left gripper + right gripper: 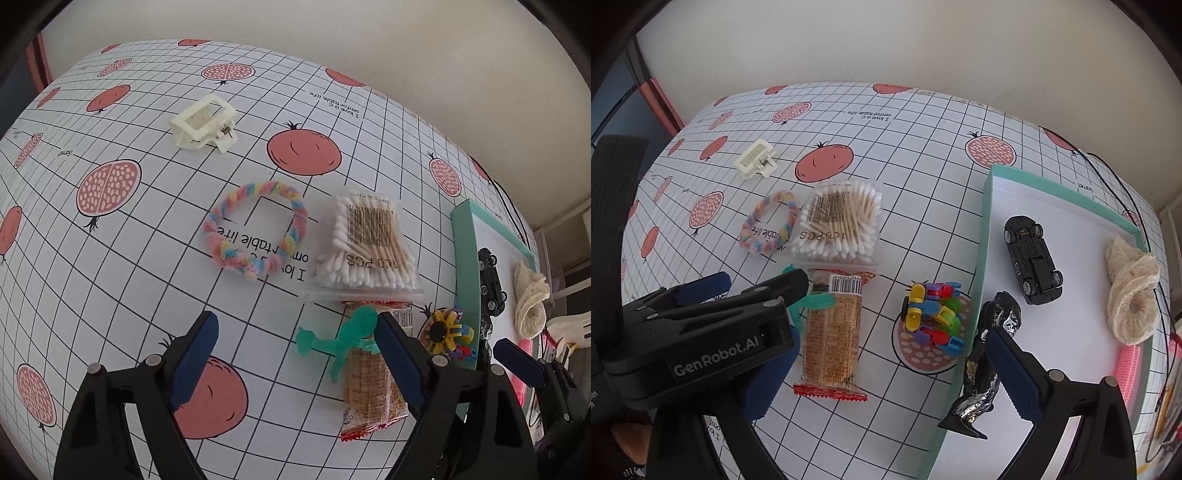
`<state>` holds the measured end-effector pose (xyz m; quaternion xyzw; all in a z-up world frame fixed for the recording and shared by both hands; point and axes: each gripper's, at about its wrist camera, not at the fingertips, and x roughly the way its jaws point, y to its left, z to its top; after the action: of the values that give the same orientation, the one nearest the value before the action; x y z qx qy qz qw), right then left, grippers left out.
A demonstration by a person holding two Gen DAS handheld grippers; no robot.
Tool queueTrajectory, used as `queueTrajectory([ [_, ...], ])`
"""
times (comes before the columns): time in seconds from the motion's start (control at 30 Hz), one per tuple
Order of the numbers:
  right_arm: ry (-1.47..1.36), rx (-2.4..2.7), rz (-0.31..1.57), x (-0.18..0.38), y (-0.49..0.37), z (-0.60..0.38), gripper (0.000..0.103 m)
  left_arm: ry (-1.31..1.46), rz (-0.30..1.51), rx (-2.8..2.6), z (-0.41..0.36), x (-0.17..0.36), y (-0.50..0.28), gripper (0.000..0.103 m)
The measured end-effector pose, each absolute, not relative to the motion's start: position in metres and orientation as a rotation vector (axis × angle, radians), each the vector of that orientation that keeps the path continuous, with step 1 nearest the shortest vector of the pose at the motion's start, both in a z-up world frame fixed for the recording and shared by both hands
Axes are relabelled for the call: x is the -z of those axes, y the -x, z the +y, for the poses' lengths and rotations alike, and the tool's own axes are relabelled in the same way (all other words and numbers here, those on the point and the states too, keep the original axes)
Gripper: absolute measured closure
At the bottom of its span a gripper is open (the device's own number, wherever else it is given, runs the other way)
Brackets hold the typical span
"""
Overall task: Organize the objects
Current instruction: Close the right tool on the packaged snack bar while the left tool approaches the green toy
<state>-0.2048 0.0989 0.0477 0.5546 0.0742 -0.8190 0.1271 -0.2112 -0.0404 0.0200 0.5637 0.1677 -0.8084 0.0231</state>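
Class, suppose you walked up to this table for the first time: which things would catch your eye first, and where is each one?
Probably the tablecloth itself, a black grid printed with red pomegranates. Next, the clutter at its middle: a pastel braided ring beside a bag of cotton swabs, with a cream hair claw farther back. On the right, a teal-rimmed tray holds an upturned black toy car and a dark figurine.

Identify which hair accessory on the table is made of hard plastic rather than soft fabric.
The cream claw clip, lying farthest back on the tablecloth. The pastel braided scrunchie nearer the grippers and the cream lace scrunchie in the teal tray are fabric.
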Motion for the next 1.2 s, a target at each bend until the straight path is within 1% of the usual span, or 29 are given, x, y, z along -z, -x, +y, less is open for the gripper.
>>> queueTrajectory([
  [0.17,-1.611,2.36,0.236,-0.047,0.203,0.088,0.005,-1.717,0.524,2.499,-0.044,-0.025,0.209,0.018],
  [0.33,-1.62,2.342,0.252,-0.042,0.201,0.079,0.011,-1.706,0.522,2.491,-0.049,-0.03,0.207,0.02],
  [0.53,-1.642,2.326,0.262,-0.035,0.201,0.075,0.021,-1.712,0.506,2.501,-0.048,-0.035,0.205,0.03],
  [0.63,-1.652,2.322,0.249,-0.032,0.201,0.074,0.026,-1.718,0.506,2.512,-0.046,-0.034,0.205,0.037],
  [0.7,-1.665,2.312,0.243,-0.029,0.201,0.073,0.03,-1.714,0.501,2.519,-0.045,-0.036,0.205,0.043],
  [0.73,-1.667,2.309,0.246,-0.028,0.201,0.072,0.031,-1.713,0.494,2.522,-0.044,-0.038,0.205,0.045],
  [0.77,-1.662,2.307,0.253,-0.027,0.201,0.071,0.032,-1.71,0.488,2.527,-0.043,-0.039,0.204,0.049],
  [0.87,-1.671,2.295,0.242,-0.024,0.201,0.07,0.039,-1.711,0.495,2.535,-0.043,-0.039,0.203,0.056],
  [0.9,-1.673,2.287,0.226,-0.023,0.2,0.071,0.044,-1.712,0.519,2.542,-0.045,-0.038,0.203,0.059],
  [0.93,-1.68,2.279,0.213,-0.022,0.201,0.071,0.047,-1.72,0.548,2.543,-0.046,-0.038,0.203,0.06],
  [1.03,-1.687,2.277,0.213,-0.02,0.201,0.072,0.049,-1.722,0.577,2.553,-0.046,-0.037,0.201,0.066],
  [1.1,-1.689,2.272,0.2,-0.019,0.201,0.073,0.052,-1.715,0.585,2.56,-0.046,-0.039,0.201,0.073],
  [1.2,-1.69,2.263,0.176,-0.018,0.201,0.075,0.058,-1.719,0.606,2.567,-0.045,-0.039,0.201,0.081],
])
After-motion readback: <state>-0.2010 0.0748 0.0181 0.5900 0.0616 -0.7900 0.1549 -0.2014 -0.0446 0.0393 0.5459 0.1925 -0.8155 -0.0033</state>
